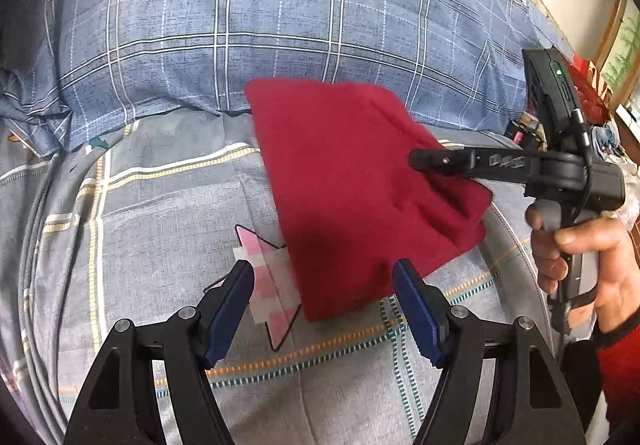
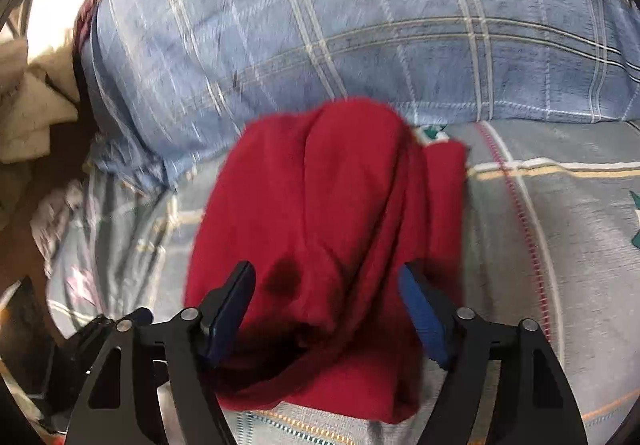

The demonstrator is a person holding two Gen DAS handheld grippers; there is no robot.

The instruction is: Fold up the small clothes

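Underneath both tongs, a grey checked bedsheet (image 1: 168, 213) with cream, orange and teal stripes, lightly creased. Beyond the fingertips, a plump blue plaid pillow (image 1: 256, 17) with white lines and a round teal emblem at its far edge, filling the far half of both views. Off to the far right of the left gripper (image 1: 323, 311), a strip of pale wall and wooden trim, with some red and mixed clutter below it, too small to name. Left of the right gripper (image 2: 328, 315), a heap of beige cloth (image 2: 28, 101), blurred.

Just ahead of the left gripper's open, empty jaws, a pink checked star patch (image 1: 272, 285) on the sheet, partly hidden by the red garment (image 1: 360, 197). Garment bunched and folded over, lying between the tongs and the pillow, its near edge just beyond and between the left gripper's blue pads (image 1: 416, 317).

Right gripper reaching in from the right in the left wrist view, held by the right hand (image 1: 580, 265), its tip over the red cloth. Jaws spread wide in its own view, the garment lying between and beneath them, not pinched.
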